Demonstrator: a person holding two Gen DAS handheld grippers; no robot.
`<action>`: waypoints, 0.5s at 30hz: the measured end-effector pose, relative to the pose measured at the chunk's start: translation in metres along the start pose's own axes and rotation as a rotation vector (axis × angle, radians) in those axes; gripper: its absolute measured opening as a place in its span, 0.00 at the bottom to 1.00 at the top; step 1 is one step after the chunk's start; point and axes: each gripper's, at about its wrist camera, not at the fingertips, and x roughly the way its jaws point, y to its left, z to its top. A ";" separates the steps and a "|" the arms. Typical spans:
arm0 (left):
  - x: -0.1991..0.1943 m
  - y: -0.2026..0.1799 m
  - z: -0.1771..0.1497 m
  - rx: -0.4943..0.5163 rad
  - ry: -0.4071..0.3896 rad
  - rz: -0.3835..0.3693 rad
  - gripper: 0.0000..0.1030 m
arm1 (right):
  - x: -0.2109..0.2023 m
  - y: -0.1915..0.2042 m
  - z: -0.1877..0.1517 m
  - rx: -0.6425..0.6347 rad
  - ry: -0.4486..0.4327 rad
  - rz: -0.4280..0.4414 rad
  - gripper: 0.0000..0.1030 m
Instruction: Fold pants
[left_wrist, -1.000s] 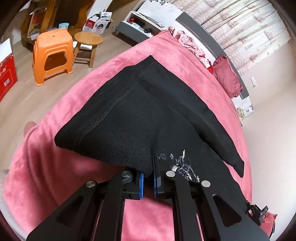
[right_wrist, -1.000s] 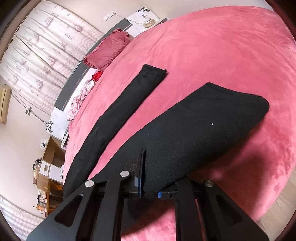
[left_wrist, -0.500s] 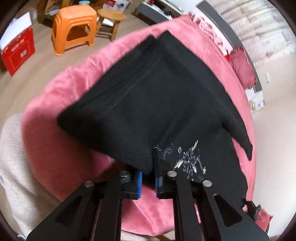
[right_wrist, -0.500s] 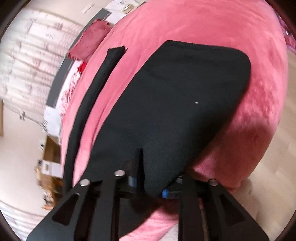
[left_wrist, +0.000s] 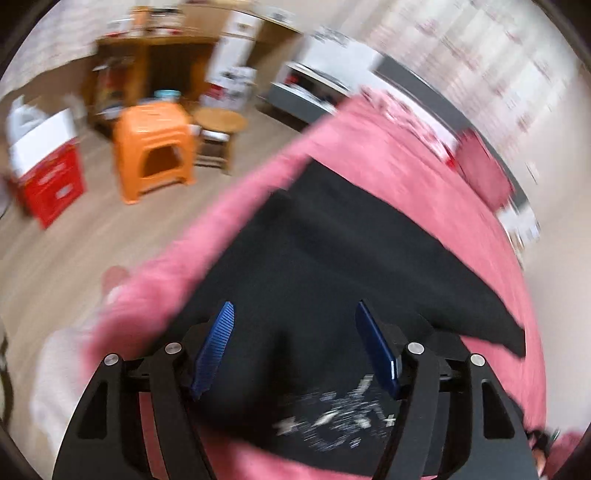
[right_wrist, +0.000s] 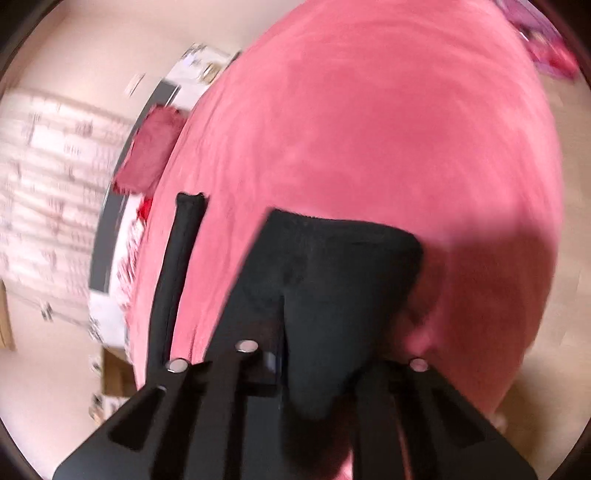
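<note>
Black pants (left_wrist: 343, 258) lie on a pink bed cover (left_wrist: 406, 177). A white embroidered mark (left_wrist: 340, 413) shows near the waist. In the left wrist view, my left gripper (left_wrist: 295, 332) is open over the waist end, its blue pads (left_wrist: 216, 343) spread wide and holding nothing. In the right wrist view, my right gripper (right_wrist: 317, 373) is shut on a bunched end of one pants leg (right_wrist: 325, 280), lifted off the pink bed cover (right_wrist: 369, 129). The other leg (right_wrist: 181, 258) lies flat to the left. Both views are blurred.
An orange stool (left_wrist: 155, 144), a round wooden stool (left_wrist: 219, 133) and a red box (left_wrist: 48, 177) stand on the wooden floor left of the bed. A dark red pillow (right_wrist: 151, 147) lies at the headboard. Curtains hang behind.
My left gripper has let go of the waist and opened wide. My right gripper stays shut on the leg and has carried it up and inward, bunching it.
</note>
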 end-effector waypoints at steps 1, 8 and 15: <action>0.017 -0.015 0.000 0.045 0.026 -0.020 0.66 | -0.007 0.013 0.006 -0.062 -0.024 0.022 0.10; 0.099 -0.044 -0.018 0.153 0.145 0.092 0.68 | -0.005 0.001 0.021 -0.139 -0.062 -0.109 0.10; 0.103 -0.052 -0.040 0.366 0.115 0.145 0.89 | 0.011 -0.014 0.009 -0.201 -0.086 -0.314 0.29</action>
